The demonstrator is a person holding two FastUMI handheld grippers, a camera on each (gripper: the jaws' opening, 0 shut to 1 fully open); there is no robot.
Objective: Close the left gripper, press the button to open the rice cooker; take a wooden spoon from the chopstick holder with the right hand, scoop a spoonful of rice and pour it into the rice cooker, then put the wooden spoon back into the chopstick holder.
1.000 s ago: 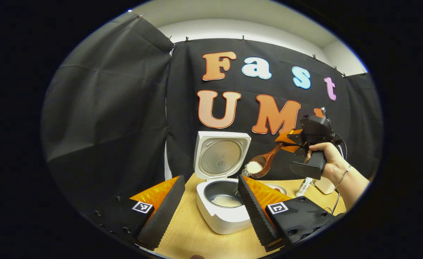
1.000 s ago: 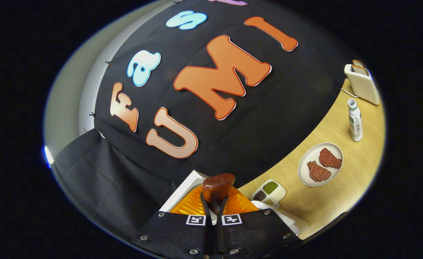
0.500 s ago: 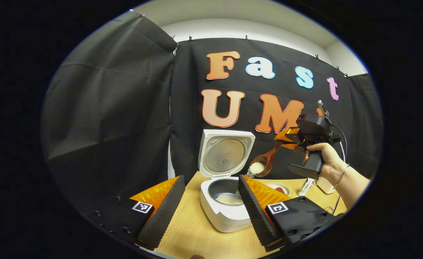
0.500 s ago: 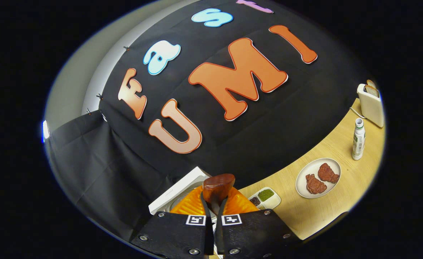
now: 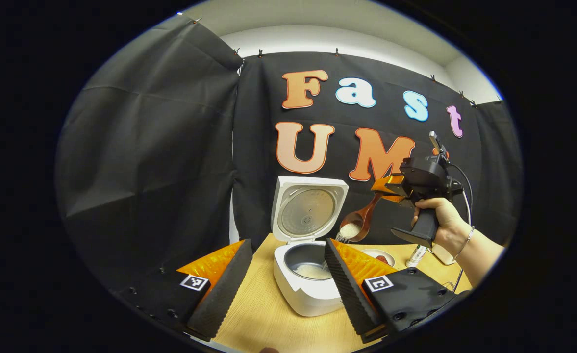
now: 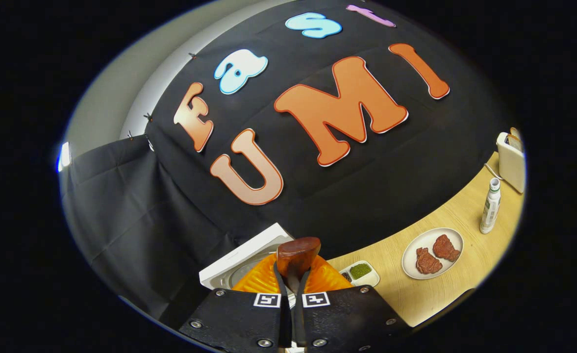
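A: While your left gripper (image 5: 284, 274) hangs low over the table (image 5: 263, 318) in the left gripper view, what stands between its fingers?

B: The cooker (image 5: 308, 289). It is white, its lid (image 5: 309, 208) swung up and standing upright at the back, the grey pot inside holding a pale layer of rice (image 5: 310, 270). Your fingers are spread wide, one on each side of it in the picture, gripping nothing.

A: And the spoon?

B: Your right gripper (image 5: 385, 185), farther off at the right, holds the spoon (image 5: 359, 223) by its handle. The spoon is dark reddish wood, tilted bowl-down, with a small white heap of rice at its lip, above the pot's right rim. Your hand (image 5: 440, 220) grips the handle below the gripper. A plate (image 5: 379, 255) and a bottle (image 5: 416, 255) stand on the table behind.

A: What about the right gripper view?

B: There your right gripper (image 6: 292, 289) is pinched on the spoon's handle (image 6: 297, 255); the rounded brown end sticks up between the fingers. The cooker's lid (image 6: 241, 252) lies just beyond. To the right on the table (image 6: 415, 299) sit a small dish of beans (image 6: 361, 272), a plate (image 6: 433, 246) with two brown pieces, a bottle (image 6: 489, 206) and a white box (image 6: 511, 162).
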